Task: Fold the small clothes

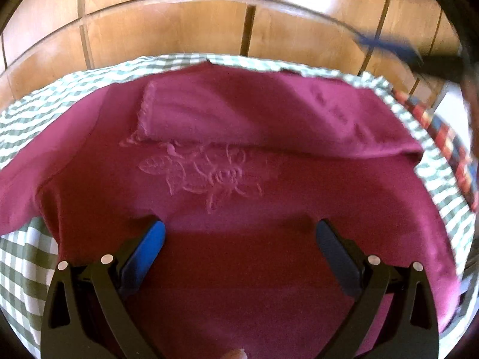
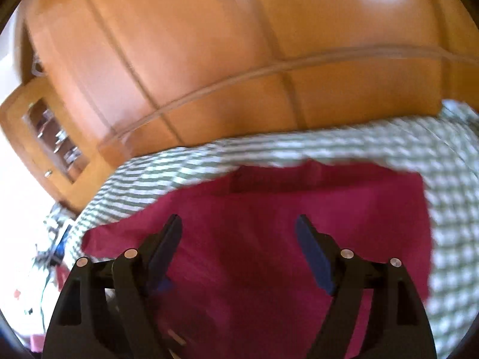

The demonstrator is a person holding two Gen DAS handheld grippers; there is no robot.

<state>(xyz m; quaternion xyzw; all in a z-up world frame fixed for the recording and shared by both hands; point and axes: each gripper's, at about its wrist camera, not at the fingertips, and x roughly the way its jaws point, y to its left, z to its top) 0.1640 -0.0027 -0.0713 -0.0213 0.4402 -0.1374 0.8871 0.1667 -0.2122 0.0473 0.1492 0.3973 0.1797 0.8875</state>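
A small magenta garment (image 1: 239, 161) with an embroidered flower lies on a green-and-white checked cloth (image 1: 27, 119). One flap of it (image 1: 239, 113) is folded over across the far side. My left gripper (image 1: 239, 230) hovers over the near part of the garment, jaws wide apart and holding nothing. In the right wrist view the same garment (image 2: 269, 209) lies below my right gripper (image 2: 238, 224), which is open with only cloth beneath it. A blurred dark and blue shape at the upper right of the left wrist view is the other gripper (image 1: 404, 51).
Wooden cabinet doors (image 1: 179, 30) stand behind the checked cloth. A strip of red and blue plaid fabric (image 1: 443, 137) runs along the right edge. In the right wrist view a glass-fronted cabinet (image 2: 54, 137) stands at the left, with cluttered items (image 2: 48, 248) below it.
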